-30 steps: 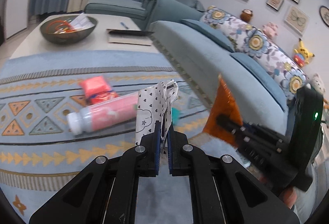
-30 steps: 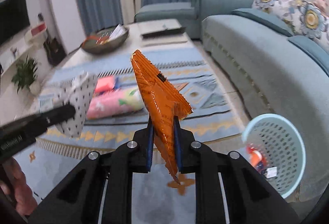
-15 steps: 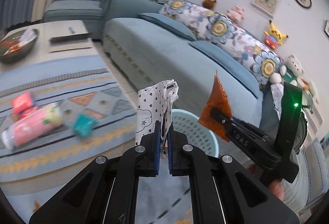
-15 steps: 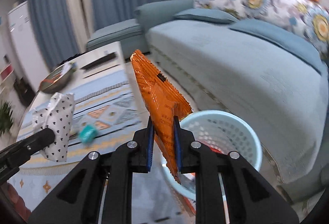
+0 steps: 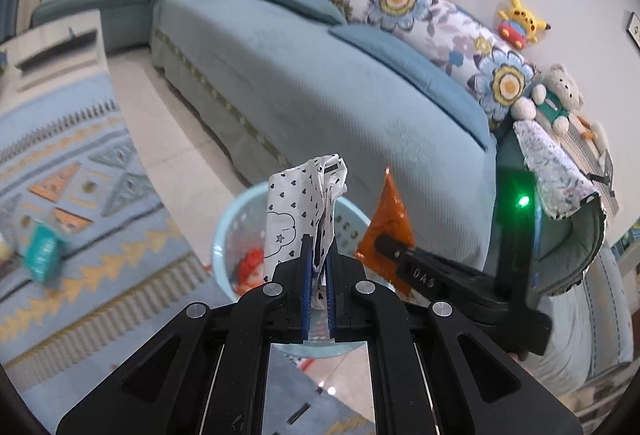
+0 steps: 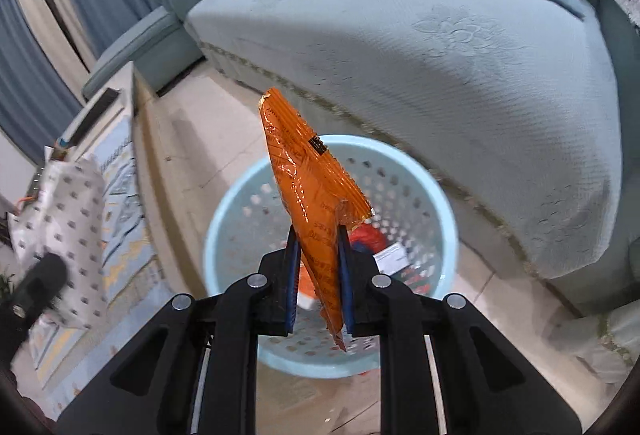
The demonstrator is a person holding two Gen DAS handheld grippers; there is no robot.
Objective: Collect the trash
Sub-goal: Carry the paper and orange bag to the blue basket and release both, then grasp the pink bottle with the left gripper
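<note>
Partly hidden behind both held items, the pale blue basket (image 6: 420, 191) shows only portions of its perforated wall and rim in either wrist view; its contents are hard to read, just a red lump and some white scraps low inside. In the left wrist view the left edge is smeared by blur, so a teal packet (image 5: 42, 255) on the patterned rug (image 5: 60, 163) is only a colour patch. The basket stands on pale floor tile between the rug's fringe and the front of the blue sofa (image 5: 320, 75), close to the sofa base, with a strip of bare tile running away beside it. Its mouth is open and faces up beneath both grippers. The left gripper (image 5: 318, 267) has its blue pads pressed together on a crumpled white wrapper printed with small dark hearts (image 5: 300, 207), which stands up from the fingers in front of the basket opening. The right gripper (image 6: 319, 255) pinches an orange foil packet (image 6: 308, 175) near its lower end; the packet rises tilted to the left above the jaws, its bottom corner hanging below them over the basket. From the left wrist camera the right gripper's black body reaches in from the right with a green light on it, the orange packet beside the white wrapper, the two not touching.
</note>
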